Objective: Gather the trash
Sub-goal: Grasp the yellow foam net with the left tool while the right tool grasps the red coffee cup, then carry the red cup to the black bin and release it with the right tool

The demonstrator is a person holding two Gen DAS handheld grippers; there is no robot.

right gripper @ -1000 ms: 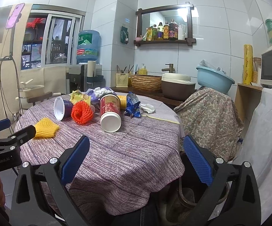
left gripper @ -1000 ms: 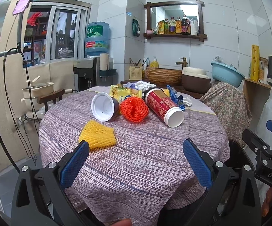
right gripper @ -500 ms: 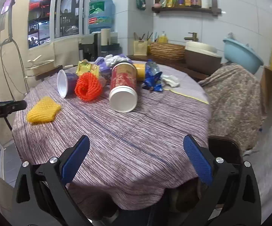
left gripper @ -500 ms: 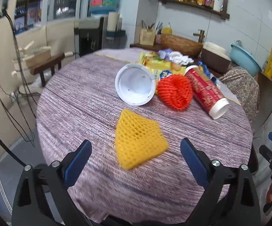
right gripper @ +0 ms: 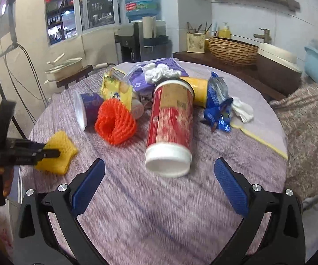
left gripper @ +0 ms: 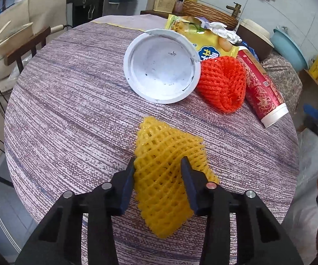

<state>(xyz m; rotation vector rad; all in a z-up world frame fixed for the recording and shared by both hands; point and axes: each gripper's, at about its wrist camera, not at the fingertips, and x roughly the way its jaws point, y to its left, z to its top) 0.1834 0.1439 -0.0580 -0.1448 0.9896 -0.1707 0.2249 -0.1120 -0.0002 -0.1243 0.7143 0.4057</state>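
The left tongs (left gripper: 158,167) are closing on the yellow net (left gripper: 165,176), which lies flat on the table (left gripper: 70,110) right between their blue pads; the pads look to be touching its edges and the mesh bunches a little there, so I take it as just being pinched. The net is a flattened wedge whose long axis runs straight ahead of these tongs, tip pointing away toward the white cup (left gripper: 162,66), so the jaws close across its narrow width, which suits a soft, squashy thing. The right tongs (right gripper: 159,176) hang wide open with nothing in them; the red can (right gripper: 170,130) lies on its side just ahead, white cap toward them, long axis in line with the jaws. The orange net (right gripper: 115,124) sits ahead and to their left. The left hand is plainly nearer the yellow net, the right nearer the can.
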